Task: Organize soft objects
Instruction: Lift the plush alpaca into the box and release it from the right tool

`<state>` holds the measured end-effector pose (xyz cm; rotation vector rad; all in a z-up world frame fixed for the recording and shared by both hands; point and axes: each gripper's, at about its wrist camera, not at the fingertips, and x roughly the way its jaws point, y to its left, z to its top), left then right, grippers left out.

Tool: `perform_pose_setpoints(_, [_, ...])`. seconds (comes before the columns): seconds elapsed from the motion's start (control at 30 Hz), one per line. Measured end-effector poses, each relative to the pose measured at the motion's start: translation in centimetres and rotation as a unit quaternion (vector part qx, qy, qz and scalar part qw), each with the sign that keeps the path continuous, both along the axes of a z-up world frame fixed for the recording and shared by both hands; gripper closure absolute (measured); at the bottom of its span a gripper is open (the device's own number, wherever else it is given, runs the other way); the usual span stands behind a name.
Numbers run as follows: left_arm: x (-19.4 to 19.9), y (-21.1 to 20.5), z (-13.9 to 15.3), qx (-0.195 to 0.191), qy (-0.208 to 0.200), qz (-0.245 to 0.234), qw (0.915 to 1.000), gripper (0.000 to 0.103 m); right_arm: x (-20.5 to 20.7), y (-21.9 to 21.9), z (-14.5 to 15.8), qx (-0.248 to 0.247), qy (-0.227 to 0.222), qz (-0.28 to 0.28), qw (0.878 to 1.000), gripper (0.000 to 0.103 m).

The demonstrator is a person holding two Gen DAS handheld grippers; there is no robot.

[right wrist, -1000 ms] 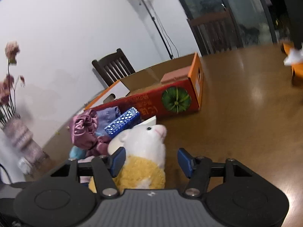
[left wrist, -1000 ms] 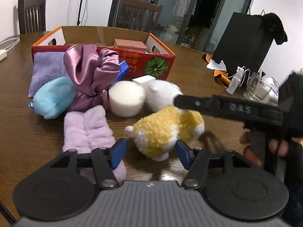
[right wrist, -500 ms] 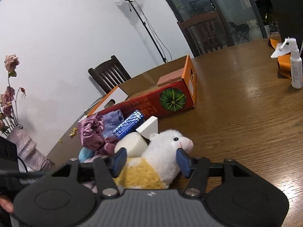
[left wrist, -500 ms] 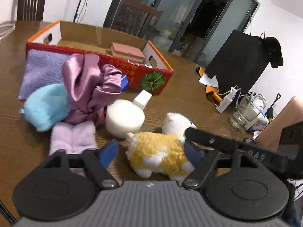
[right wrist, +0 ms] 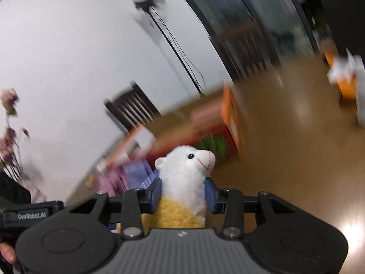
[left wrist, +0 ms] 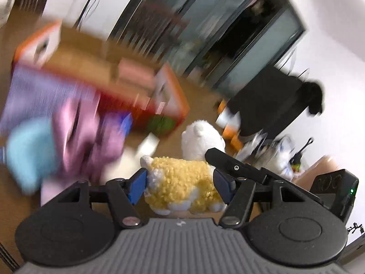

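Observation:
A plush alpaca [left wrist: 180, 173] with a yellow body and a white head [right wrist: 184, 169] hangs between both grippers, above the table. My left gripper [left wrist: 180, 187] has its closing jaws on the yellow body, blue pads touching both flanks. My right gripper [right wrist: 183, 195] is closing on the white neck, which bulges between its pads. Its black finger [left wrist: 235, 166] crosses the left wrist view. Behind lies the open cardboard box [left wrist: 91, 68] with a pink sponge [left wrist: 134, 73] inside. In front of the box a blue plush [left wrist: 29, 150], purple satin cloth [left wrist: 86, 137] and a lilac cloth [left wrist: 41, 84] are blurred.
A black bag or screen [left wrist: 269, 105] and a cluster of jars and bottles [left wrist: 273, 150] stand at the table's right. A dark chair [right wrist: 132, 109] and a lamp stand [right wrist: 173, 45] are by the wall, dried flowers [right wrist: 11, 137] at the left.
Both grippers have closed on the alpaca, the right one on its neck, the left on its body. The toy has come up off the table and both views have tilted and blurred.

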<state>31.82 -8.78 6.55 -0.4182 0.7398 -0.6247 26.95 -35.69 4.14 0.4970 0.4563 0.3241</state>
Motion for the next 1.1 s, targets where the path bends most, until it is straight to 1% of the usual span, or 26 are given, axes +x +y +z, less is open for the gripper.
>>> perform_pose_setpoints(0.03, [0.9,0.0,1.1,-0.002,-0.018,0.000,0.9998,0.039,0.7,0.0,1.5,-0.008,-0.022,0.002,1.000,0.063])
perform_pose_setpoints(0.07, [2.2,-0.1,2.0,-0.004,-0.028,0.002,0.9996,0.039,1.6,0.1,2.7,-0.017,-0.040,0.004,0.999,0.063])
perform_pose_setpoints(0.1, [3.3,-0.2,2.6,-0.006,-0.028,0.005,0.9996,0.039,2.9,0.2,3.8,-0.025,-0.054,0.005,0.998,0.063])
perform_pose_setpoints(0.17, [6.8,-0.5,3.3,-0.005,-0.020,0.014,0.9997,0.039,6.1,0.4,5.2,-0.040,-0.067,0.004,0.997,0.063])
perform_pose_setpoints(0.23, [10.1,-0.8,3.2,-0.001,-0.008,0.031,0.9995,0.039,10.0,0.4,5.5,-0.041,-0.056,0.003,0.998,0.063])
perform_pose_setpoints(0.33, [14.9,-0.9,2.1,-0.006,0.026,0.037,0.9990,0.039,14.9,0.5,4.6,-0.041,-0.032,-0.006,0.999,0.063])
perform_pose_setpoints(0.4, [17.2,-1.1,1.1,-0.003,0.043,0.040,0.9983,0.039,17.2,0.5,3.6,-0.030,-0.009,-0.014,0.999,0.063])
perform_pose_setpoints(0.47, [18.6,-1.5,0.0,0.011,0.055,0.038,0.9977,0.039,18.9,0.6,2.5,-0.028,0.009,-0.019,0.999,0.063])
perform_pose_setpoints(0.53, [19.6,-1.9,-0.9,0.024,0.069,0.031,0.9968,0.039,20.0,1.1,1.7,-0.042,0.023,-0.024,0.999,0.063])
perform_pose_setpoints(0.6, [20.2,-2.1,-1.8,0.031,0.081,0.024,0.9960,0.038,20.4,1.8,1.2,-0.071,0.030,-0.030,0.997,0.062])
perform_pose_setpoints(0.7, [21.0,-2.1,-3.0,0.023,0.102,0.018,0.9944,0.038,20.5,2.6,0.9,-0.108,0.035,-0.042,0.993,0.061])
perform_pose_setpoints(0.83, [21.4,-2.4,-3.0,0.026,0.099,0.020,0.9945,0.039,20.9,2.7,0.7,-0.114,0.043,-0.050,0.991,0.060])
perform_pose_setpoints(0.93, [20.4,-1.7,-2.9,0.020,0.094,0.018,0.9952,0.038,20.6,2.8,1.1,-0.111,0.043,-0.045,0.992,0.060])
perform_pose_setpoints(0.97, [20.1,-1.5,-2.6,0.018,0.090,0.018,0.9956,0.037,20.4,2.8,1.3,-0.112,0.041,-0.043,0.992,0.060])
perform_pose_setpoints(1.03, [19.1,-0.9,-1.6,0.020,0.080,0.019,0.9964,0.036,19.8,3.0,2.1,-0.116,0.031,-0.041,0.992,0.057])
perform_pose_setpoints(1.1, [17.9,-0.3,-0.5,0.023,0.065,0.021,0.9974,0.036,18.6,3.1,3.0,-0.116,0.020,-0.039,0.992,0.057])
